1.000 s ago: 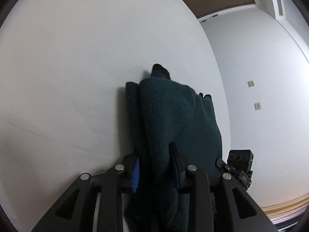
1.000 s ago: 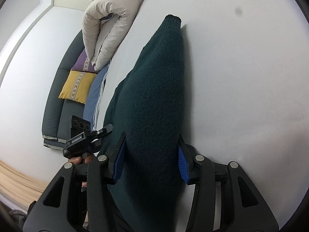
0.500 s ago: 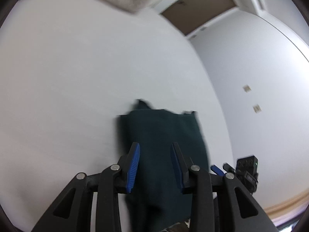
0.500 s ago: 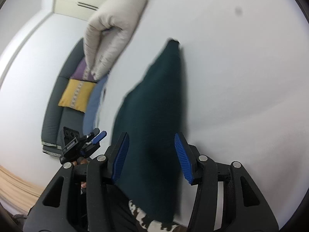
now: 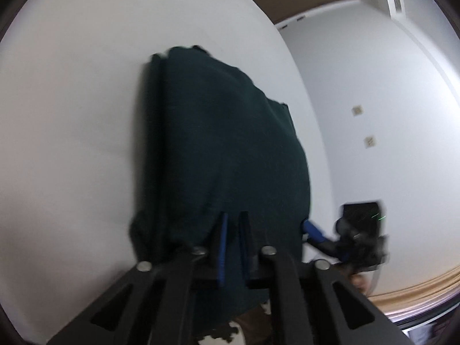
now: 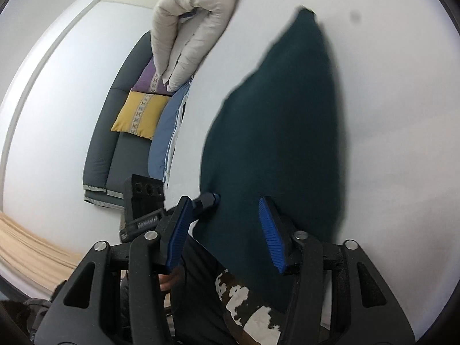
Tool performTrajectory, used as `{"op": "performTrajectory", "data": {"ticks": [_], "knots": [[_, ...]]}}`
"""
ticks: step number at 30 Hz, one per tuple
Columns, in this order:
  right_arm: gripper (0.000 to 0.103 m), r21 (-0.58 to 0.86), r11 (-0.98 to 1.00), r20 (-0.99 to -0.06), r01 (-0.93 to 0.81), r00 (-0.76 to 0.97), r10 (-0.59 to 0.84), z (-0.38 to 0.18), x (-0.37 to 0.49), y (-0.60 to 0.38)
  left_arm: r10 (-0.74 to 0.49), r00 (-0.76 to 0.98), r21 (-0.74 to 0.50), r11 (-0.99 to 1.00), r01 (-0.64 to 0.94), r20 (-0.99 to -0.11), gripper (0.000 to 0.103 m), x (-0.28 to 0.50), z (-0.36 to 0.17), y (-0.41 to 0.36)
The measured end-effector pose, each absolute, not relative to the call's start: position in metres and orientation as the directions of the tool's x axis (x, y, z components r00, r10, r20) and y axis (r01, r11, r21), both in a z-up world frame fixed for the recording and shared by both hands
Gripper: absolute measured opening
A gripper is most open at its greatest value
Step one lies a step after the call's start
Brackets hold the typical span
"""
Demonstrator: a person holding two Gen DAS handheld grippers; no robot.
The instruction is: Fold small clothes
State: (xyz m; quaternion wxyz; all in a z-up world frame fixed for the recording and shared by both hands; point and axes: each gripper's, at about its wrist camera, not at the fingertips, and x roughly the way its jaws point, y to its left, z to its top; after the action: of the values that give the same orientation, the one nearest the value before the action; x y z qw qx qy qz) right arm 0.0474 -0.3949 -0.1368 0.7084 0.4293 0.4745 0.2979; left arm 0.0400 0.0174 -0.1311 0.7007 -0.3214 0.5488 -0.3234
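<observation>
- We see a dark green knit garment lying on a white bed, folded into a long shape running away from both cameras, its near end at the bed's edge.
- Our left gripper has its jaws drawn nearly together, pinching a fold of the garment at its near end.
- Our right gripper stands with its jaws wide apart, holding nothing; the garment lies between and beyond its blue pads, whether touching them we cannot tell.
- In the right wrist view a pale folded duvet rests at the far end of the bed.
- Beside the bed stands a grey sofa carrying a yellow cushion and a purple cushion.
</observation>
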Motion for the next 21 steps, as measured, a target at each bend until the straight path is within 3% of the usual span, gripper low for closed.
{"op": "performTrajectory", "data": {"ticks": [5, 10, 13, 15, 21], "knots": [[0.046, 0.929, 0.369, -0.334, -0.020, 0.385, 0.860, -0.150, 0.040, -0.406, -0.826, 0.194, -0.826, 0.554, 0.102, -0.530, 0.003, 0.041, -0.134, 0.022], [0.048, 0.904, 0.427, -0.382, -0.028, 0.398, 0.834, -0.143, 0.028, -0.413, -0.816, 0.235, -0.819, 0.563, 0.113, -0.528, 0.010, 0.039, -0.122, 0.026], [0.049, 0.864, 0.502, -0.441, -0.025, 0.444, 0.780, -0.127, 0.015, -0.425, -0.756, 0.306, -0.739, 0.644, 0.195, -0.579, 0.030, 0.026, -0.094, 0.032], [0.049, 0.835, 0.549, -0.462, -0.047, 0.484, 0.743, -0.109, 0.008, -0.431, -0.704, 0.379, -0.665, 0.703, 0.253, -0.600, 0.057, 0.014, -0.072, 0.027], [0.053, 0.646, 0.754, -0.542, -0.119, 0.625, 0.563, -0.039, -0.002, -0.416, -0.554, 0.594, -0.405, 0.832, 0.379, -0.583, 0.086, -0.026, -0.008, 0.013]]}}
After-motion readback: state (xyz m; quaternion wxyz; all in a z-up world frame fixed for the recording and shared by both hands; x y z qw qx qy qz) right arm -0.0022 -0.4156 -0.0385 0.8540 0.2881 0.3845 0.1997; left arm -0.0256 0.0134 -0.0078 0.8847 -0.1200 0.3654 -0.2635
